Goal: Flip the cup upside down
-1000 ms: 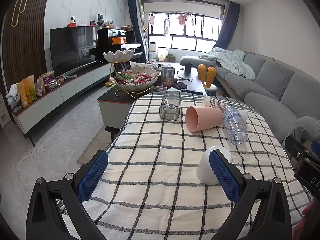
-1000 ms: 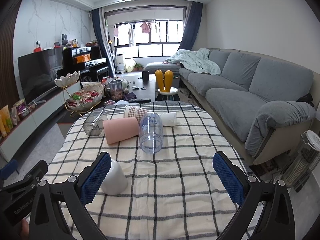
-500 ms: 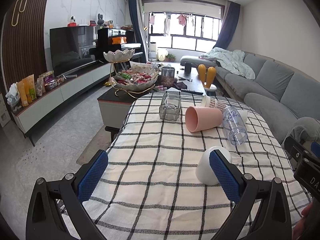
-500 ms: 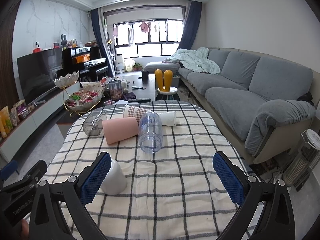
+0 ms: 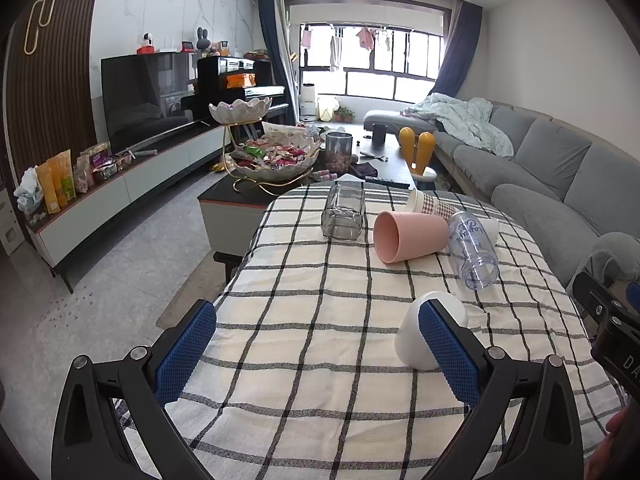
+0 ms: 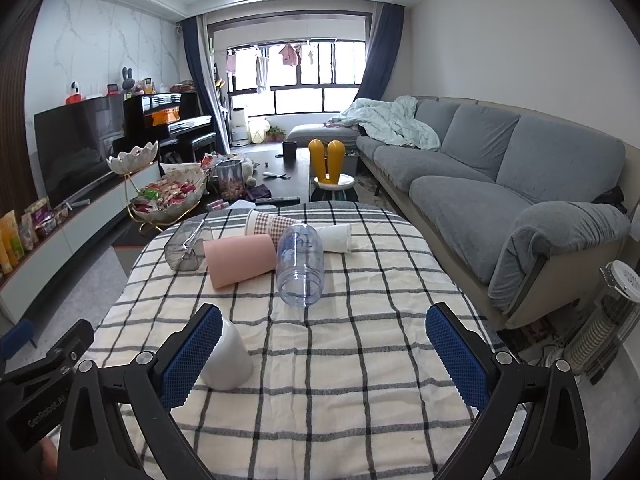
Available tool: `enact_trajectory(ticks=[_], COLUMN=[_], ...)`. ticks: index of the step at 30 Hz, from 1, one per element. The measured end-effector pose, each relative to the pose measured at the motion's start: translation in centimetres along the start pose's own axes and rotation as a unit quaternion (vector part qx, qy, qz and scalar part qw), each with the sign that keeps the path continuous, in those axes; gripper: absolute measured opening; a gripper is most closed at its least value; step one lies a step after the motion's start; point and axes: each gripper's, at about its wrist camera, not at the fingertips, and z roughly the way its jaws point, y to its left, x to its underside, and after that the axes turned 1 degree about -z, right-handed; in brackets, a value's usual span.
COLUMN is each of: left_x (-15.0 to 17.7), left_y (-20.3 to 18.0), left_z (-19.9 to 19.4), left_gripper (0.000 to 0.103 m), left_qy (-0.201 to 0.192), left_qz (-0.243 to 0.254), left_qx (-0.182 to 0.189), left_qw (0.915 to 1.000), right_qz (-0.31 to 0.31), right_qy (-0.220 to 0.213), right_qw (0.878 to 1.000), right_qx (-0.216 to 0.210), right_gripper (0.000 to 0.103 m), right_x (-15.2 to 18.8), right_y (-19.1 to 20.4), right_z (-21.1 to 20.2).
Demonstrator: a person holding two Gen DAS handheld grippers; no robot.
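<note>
A white cup (image 5: pixel 414 340) (image 6: pixel 230 360) stands upside down on the checked tablecloth (image 5: pixel 320 320), partly behind a blue pad in each view. Further back lie a pink cup (image 5: pixel 408 236) (image 6: pixel 240 258), a clear plastic cup (image 5: pixel 474 250) (image 6: pixel 300 266), a checked paper cup (image 5: pixel 432 204) (image 6: pixel 272 222), a small white cup (image 6: pixel 336 237) and a clear square glass (image 5: pixel 344 216) (image 6: pixel 188 246), all on their sides. My left gripper (image 5: pixel 316 354) is open and empty above the near table. My right gripper (image 6: pixel 320 356) is open and empty beside it.
Beyond the table's far edge stands a dark coffee table (image 5: pixel 384 168) with a snack bowl stand (image 5: pixel 272 160) and a jar. A grey sofa (image 6: pixel 500 184) runs along the right. A TV unit (image 5: pixel 132 176) lines the left wall. A heater (image 6: pixel 604 320) stands at right.
</note>
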Motion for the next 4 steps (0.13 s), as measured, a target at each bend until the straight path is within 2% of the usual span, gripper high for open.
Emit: enact_trajectory(ticks=[4], left_x=[0.0], left_y=[0.1], left_z=[0.24], left_gripper=[0.103], left_qy=[0.007], left_qz=[-0.003], left_qx=[0.001], left_qw=[1.0], right_qz=[0.0], right_qy=[-0.001], right_qw=[1.0], right_qx=[0.0], right_gripper=[0.102], right_x=[0.0], right_y=[0.05], right_z=[0.03])
